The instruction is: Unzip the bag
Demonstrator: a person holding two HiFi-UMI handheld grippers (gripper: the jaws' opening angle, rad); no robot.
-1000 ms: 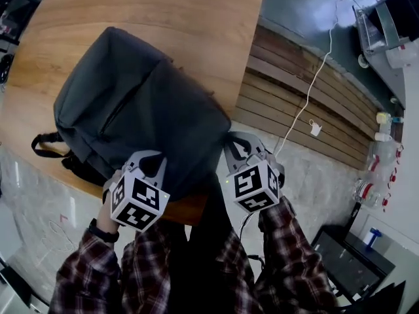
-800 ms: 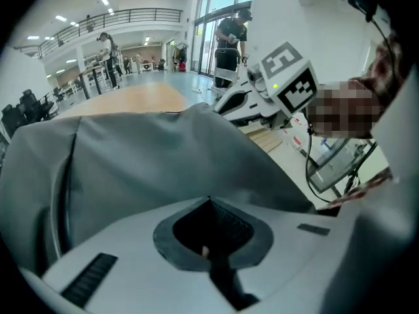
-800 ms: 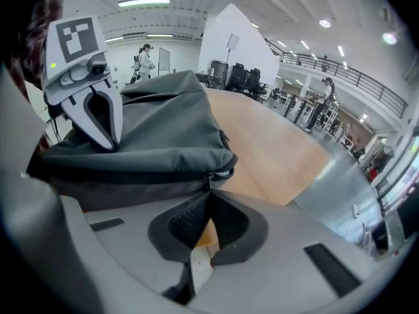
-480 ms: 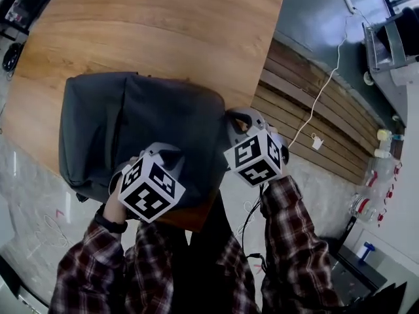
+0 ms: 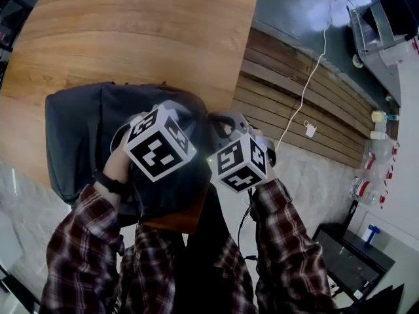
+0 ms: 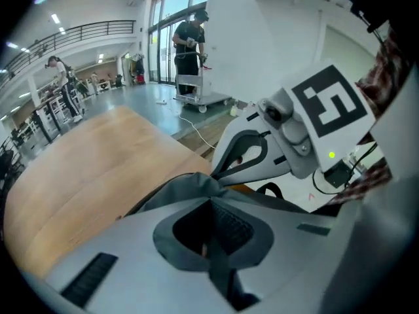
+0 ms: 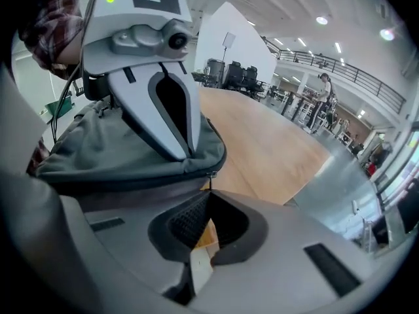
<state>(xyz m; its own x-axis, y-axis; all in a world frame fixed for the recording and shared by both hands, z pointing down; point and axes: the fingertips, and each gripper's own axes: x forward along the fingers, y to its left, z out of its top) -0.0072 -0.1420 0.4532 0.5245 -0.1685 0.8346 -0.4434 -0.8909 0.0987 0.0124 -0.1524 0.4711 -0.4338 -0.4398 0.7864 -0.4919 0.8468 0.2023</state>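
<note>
Bag (image 5: 78, 126): lying on the wooden table (image 5: 131, 31), at its near edge. Your left gripper (image 6: 211, 193) is pinching a fold of its fabric. Your right gripper (image 7: 211, 191) is clamping, apparently, the zipper pull (image 7: 212, 175).

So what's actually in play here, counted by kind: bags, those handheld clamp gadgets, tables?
Bag, dark grey: 1
Handheld grippers: 2, the left gripper and the right gripper
Table, wooden: 1
Total: 4
</note>
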